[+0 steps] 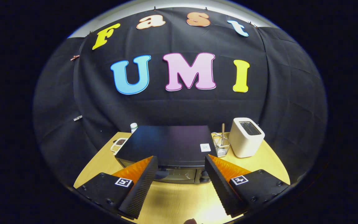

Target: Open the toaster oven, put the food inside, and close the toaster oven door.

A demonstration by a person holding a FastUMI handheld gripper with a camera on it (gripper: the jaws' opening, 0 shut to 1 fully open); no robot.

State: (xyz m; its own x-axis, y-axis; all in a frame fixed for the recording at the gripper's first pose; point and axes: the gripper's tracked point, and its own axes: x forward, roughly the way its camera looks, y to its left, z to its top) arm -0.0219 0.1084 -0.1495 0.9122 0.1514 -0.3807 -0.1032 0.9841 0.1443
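Gripper (pixel 180 165) fingers spread wide above the toaster oven (pixel 166 144).

toaster oven (pixel 166 144) front: lower part hidden behind the jaws
tray (pixel 119 144) at counter's (pixel 179 202) far left edge: contents too small to tell

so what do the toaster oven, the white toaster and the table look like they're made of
Toaster oven: probably painted metal, its dark flat top has a soft sheen. Toaster: matte off-white shell, plastic or coated metal, hard to tell. Table: light wood or wood-look laminate, smooth, with glare. Gripper jaws open, just short of the oven front.
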